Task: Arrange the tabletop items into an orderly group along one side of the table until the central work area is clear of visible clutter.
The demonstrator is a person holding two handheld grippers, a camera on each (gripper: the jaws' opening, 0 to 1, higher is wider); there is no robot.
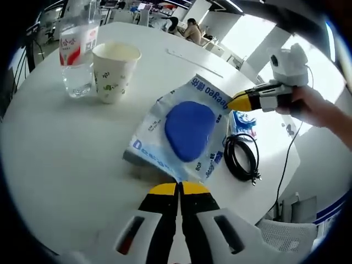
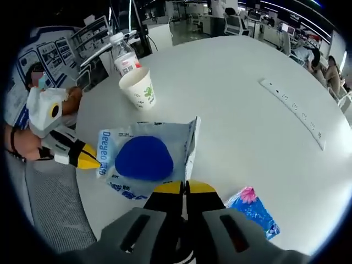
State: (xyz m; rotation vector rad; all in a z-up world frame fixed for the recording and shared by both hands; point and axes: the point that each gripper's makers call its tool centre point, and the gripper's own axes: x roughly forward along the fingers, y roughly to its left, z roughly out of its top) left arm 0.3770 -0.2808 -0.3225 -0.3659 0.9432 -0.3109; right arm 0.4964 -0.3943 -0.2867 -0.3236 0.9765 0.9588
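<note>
A clear plastic pack with blue print and a blue pad inside (image 1: 187,132) (image 2: 144,157) lies on the round white table (image 1: 66,148) (image 2: 242,93). My left gripper (image 1: 179,188) (image 2: 91,159) is shut on the pack's near edge. On the opposite edge, my right gripper (image 2: 184,188) (image 1: 235,103) is shut as well, held by a person's hand (image 1: 313,107). A paper cup (image 1: 114,71) (image 2: 138,88) stands next to a water bottle (image 1: 77,49) (image 2: 125,58). A coiled black cable (image 1: 241,157) and a small colourful packet (image 1: 242,124) (image 2: 253,212) lie beside the pack.
A long white power strip (image 2: 294,110) (image 1: 192,61) lies across the far part of the table. A grey mesh chair (image 2: 55,203) (image 1: 286,234) stands at the table's edge. Office desks and seated people fill the background.
</note>
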